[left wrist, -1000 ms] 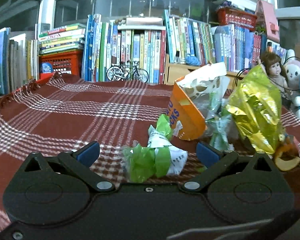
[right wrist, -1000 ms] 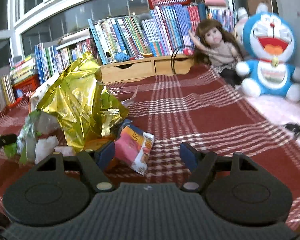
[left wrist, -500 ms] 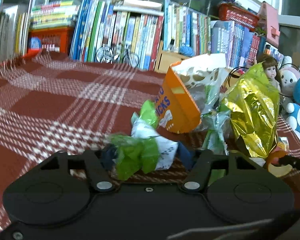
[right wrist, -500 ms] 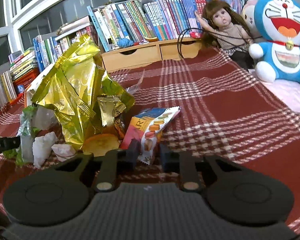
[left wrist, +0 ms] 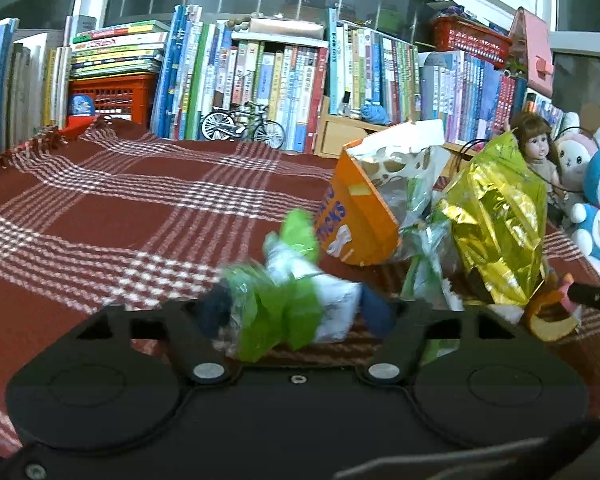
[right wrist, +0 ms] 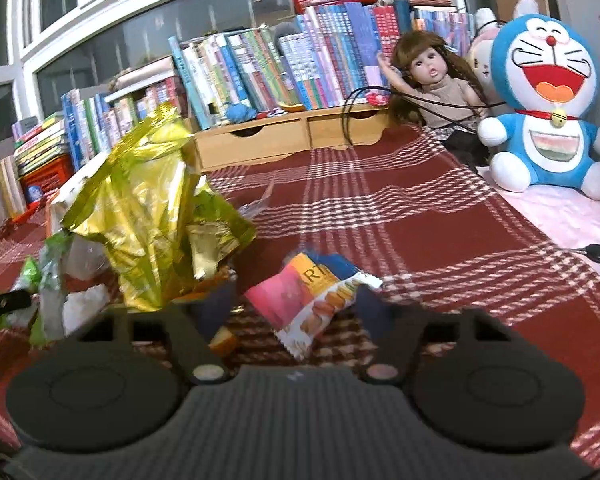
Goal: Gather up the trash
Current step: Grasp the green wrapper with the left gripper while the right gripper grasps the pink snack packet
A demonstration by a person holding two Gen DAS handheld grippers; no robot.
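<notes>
The orange snack bag bears blue letters, only partly readable. The left gripper is opening, a crumpled green-and-white wrapper loose between its fingers on the plaid cloth. The right gripper is opening around a pink-and-orange biscuit packet, beside the gold foil bag.

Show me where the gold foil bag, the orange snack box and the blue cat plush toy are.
gold foil bag (right wrist: 148,216), right wrist view, on its crinkled front.
orange snack box (left wrist: 354,224), left wrist view, on its printed orange side.
blue cat plush toy (right wrist: 548,100), right wrist view, on its white face and belly.
</notes>
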